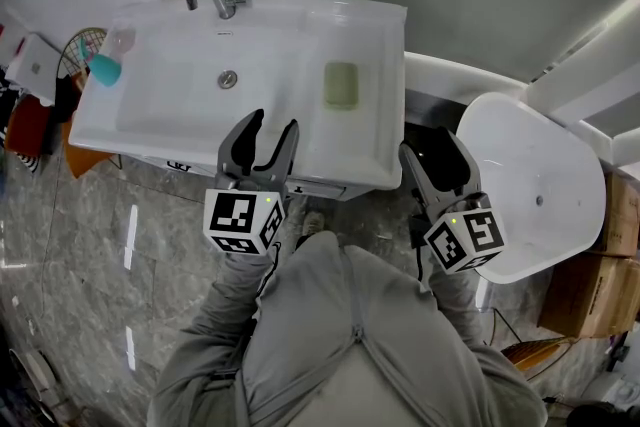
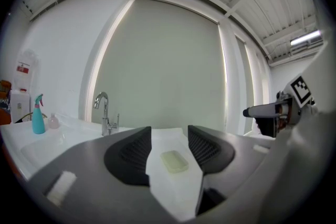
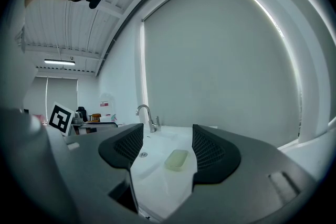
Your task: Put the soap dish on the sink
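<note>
cardboard boxes point(image 1: 590, 295) cut by edge, sign point(image 2: 22, 67) illegible

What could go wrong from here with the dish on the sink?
The dish lies on the sink ledge beside the basin; the open left gripper points at it, and a nudge might slide it in. The open right gripper hangs past the sink's right edge and could clip that corner if swung inward.
</note>
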Available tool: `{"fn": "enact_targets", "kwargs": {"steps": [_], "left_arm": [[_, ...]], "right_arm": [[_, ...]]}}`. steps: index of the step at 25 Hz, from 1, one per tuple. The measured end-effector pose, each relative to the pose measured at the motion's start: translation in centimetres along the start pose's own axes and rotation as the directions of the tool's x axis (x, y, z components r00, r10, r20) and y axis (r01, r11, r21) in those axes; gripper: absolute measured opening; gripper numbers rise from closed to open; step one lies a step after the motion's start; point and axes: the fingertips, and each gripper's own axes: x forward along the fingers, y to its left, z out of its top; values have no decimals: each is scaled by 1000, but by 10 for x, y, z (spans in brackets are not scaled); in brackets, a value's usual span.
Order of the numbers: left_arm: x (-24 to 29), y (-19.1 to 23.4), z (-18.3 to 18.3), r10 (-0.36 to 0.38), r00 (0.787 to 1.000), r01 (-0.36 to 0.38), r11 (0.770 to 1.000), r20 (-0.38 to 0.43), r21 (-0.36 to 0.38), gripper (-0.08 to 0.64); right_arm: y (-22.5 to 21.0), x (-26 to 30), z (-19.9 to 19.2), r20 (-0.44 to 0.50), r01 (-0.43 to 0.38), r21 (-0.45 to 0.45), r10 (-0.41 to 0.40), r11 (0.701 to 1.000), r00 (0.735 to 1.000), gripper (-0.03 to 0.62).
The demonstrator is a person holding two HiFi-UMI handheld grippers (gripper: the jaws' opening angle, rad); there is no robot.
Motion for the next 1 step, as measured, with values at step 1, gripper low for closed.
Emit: {"fn": "enact_targets", "kwargs": {"steps": [1], "left_arm": [[0,0,-1,0,1000,0,1000,-1,0,249]], "right_arm": [[0,0,-1,0,0,0,0,1000,1000,295]]}}
